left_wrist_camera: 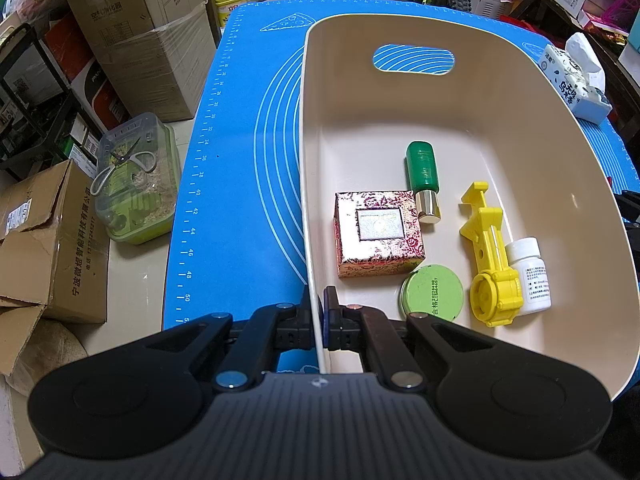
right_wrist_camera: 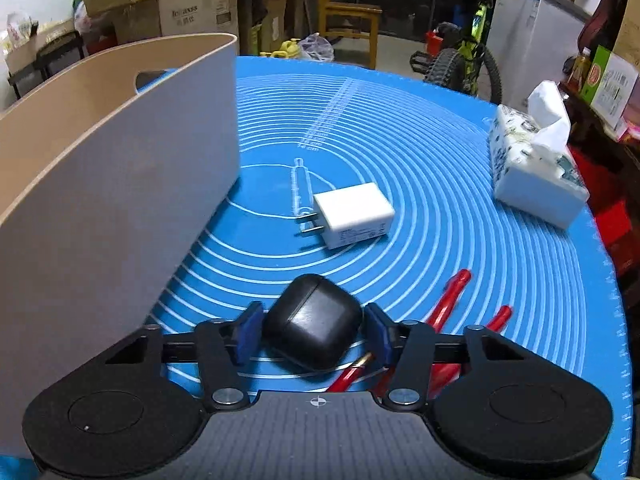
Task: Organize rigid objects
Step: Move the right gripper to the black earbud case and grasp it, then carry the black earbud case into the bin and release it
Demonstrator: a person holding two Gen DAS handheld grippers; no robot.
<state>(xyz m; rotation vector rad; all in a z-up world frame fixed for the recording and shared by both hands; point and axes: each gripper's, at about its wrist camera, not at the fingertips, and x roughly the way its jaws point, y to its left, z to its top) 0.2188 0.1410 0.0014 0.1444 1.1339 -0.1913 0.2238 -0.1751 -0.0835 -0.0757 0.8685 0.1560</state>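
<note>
My left gripper is shut on the near left wall of the beige bin, one finger inside and one outside. On the bin floor lie a patterned gift box, a green bottle, a green round tin, a yellow plastic tool and a white pill bottle. On the blue mat, my right gripper has its blue pads against both sides of a black earbud case. A white charger plug lies further ahead. Red pens lie under and right of the fingers.
The bin's tall grey outer wall stands close on the left of my right gripper. A tissue pack sits at the mat's far right edge. Cardboard boxes and a clear container with scissors are on the floor left of the table.
</note>
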